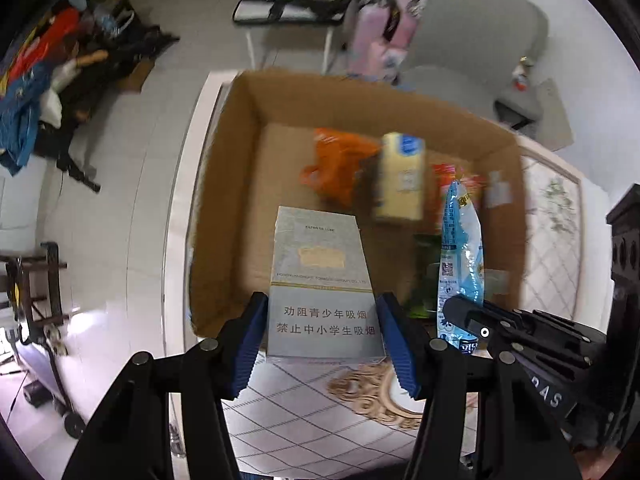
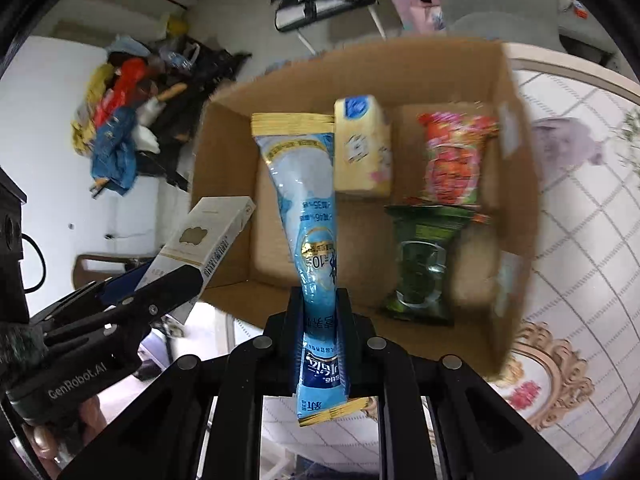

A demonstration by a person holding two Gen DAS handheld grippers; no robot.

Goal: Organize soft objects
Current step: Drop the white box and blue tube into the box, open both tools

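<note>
Judging by the cardboard box [image 2: 224, 152] already holding a tissue pack [image 2: 362, 148] and three snack bags, sorting looks nearly done: the left tongs [image 1: 322, 332] clamp a cigarette carton [image 1: 320, 280] and the right tongs [image 2: 320, 320] pinch a blue pouch [image 2: 308, 216], both above the box.

White surface [image 1: 320, 416] with grey diamond grid and gold scroll ornament, filling lower centre and right edge of both views. Directly on it, centre frame: open cardboard box [image 1: 244, 128], near wall at the ornament's edge.
</note>
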